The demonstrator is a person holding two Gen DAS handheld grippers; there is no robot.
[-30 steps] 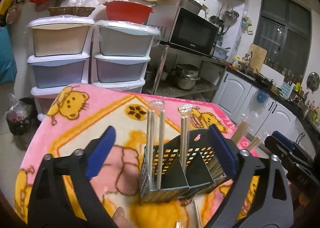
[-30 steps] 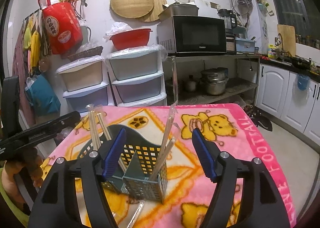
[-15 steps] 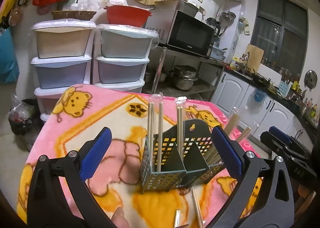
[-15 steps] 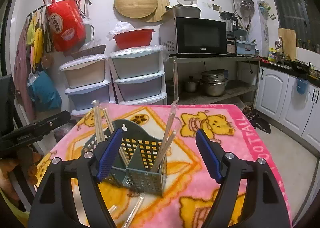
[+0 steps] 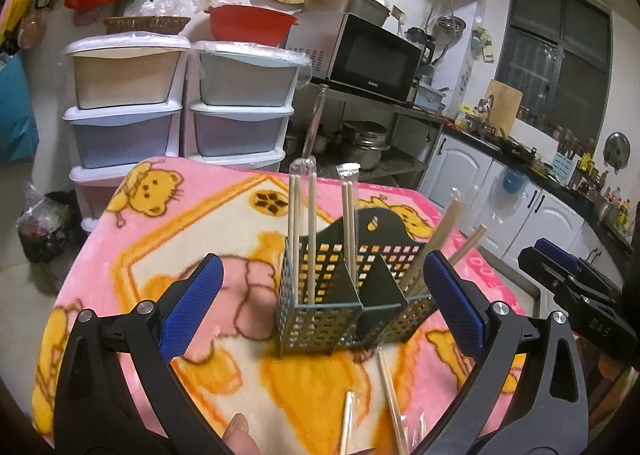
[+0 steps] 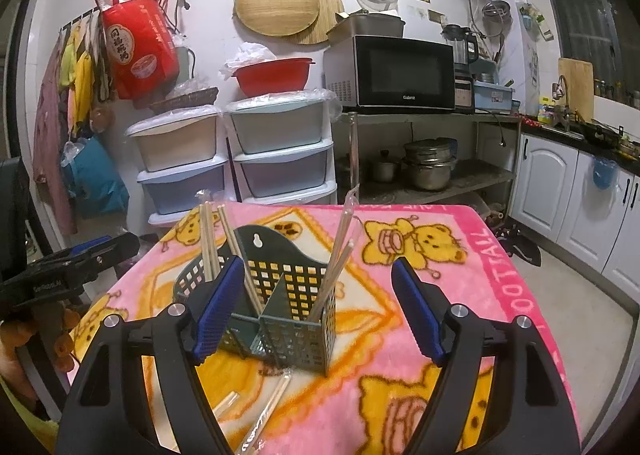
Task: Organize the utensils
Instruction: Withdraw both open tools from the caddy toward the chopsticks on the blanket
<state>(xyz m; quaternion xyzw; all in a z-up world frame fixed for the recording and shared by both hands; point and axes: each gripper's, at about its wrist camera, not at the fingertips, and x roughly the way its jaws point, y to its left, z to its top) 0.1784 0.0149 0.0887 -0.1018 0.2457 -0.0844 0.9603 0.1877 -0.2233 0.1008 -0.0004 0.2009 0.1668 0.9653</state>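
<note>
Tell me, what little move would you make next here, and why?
Probably lower the left hand-held gripper toward the wrapped chopsticks lying loose on the blanket just in front of the utensil caddy. Both hand-held grippers, the right included, are open and hold nothing, and other pairs already stand in the caddy.

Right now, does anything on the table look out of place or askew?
Yes. Several wrapped wooden chopsticks lie loose on the pink bear-print blanket in front of the dark perforated utensil caddy, not in it. The pair in its right compartment leans steeply; the others stand nearly upright.
</note>
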